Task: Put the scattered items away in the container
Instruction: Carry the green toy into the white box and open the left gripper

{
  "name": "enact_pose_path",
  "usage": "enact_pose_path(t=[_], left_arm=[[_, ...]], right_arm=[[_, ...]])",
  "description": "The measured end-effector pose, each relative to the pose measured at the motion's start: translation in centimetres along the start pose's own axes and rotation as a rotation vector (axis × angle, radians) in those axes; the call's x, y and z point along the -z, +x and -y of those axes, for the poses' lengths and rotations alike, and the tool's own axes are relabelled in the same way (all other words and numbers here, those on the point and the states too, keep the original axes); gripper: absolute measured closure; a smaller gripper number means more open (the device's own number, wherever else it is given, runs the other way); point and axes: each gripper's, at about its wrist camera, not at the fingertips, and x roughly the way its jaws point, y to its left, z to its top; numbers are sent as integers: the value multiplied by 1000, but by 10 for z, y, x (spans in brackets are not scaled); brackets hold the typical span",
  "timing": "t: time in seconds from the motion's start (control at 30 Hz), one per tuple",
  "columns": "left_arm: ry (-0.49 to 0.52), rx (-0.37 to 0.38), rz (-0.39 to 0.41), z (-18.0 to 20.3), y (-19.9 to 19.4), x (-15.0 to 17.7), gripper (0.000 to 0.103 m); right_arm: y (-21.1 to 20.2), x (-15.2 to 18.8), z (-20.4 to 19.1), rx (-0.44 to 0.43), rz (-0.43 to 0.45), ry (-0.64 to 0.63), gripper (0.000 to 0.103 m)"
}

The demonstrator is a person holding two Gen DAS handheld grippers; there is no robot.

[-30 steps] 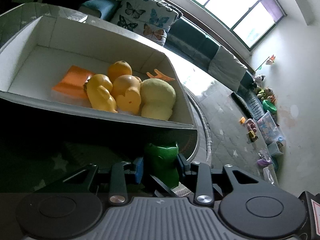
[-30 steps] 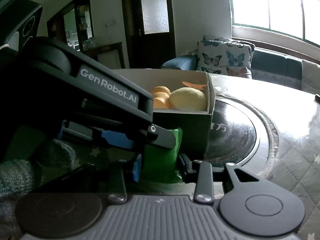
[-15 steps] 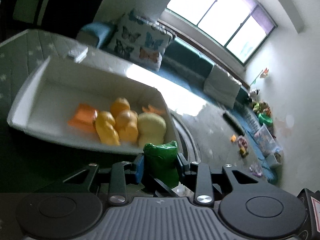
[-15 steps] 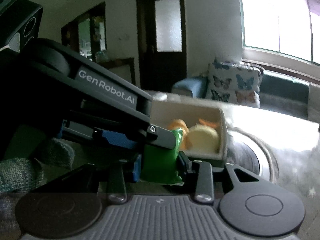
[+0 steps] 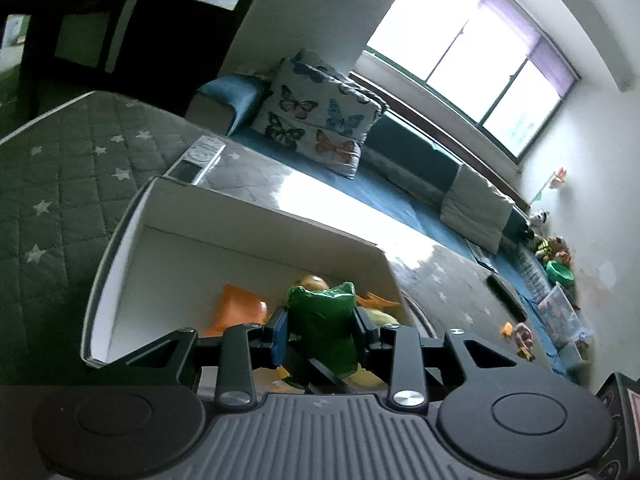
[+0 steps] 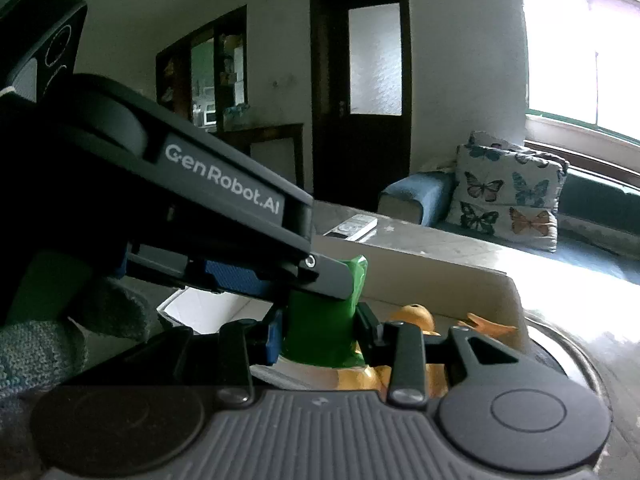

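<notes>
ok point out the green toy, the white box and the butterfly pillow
green toy [image 5: 322, 326], left wrist view, middle of its body between the claw fingers
white box [image 5: 256, 218], left wrist view, far wall's top rim
butterfly pillow [image 6: 506, 196], right wrist view, centre of its printed face

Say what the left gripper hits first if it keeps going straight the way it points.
Probably the toys in the white cardboard box: the left gripper, shut on a green plastic toy, points at the round orange toy and flat orange piece. Depth unclear.
</notes>
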Motion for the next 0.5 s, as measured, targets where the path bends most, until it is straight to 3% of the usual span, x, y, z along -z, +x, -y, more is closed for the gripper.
enact_pose_path(t=[0.5], left_arm=[[-28,-50,-59,-25,24,5,67]], right_arm=[[41,14,-1,-35,-88,15,65]])
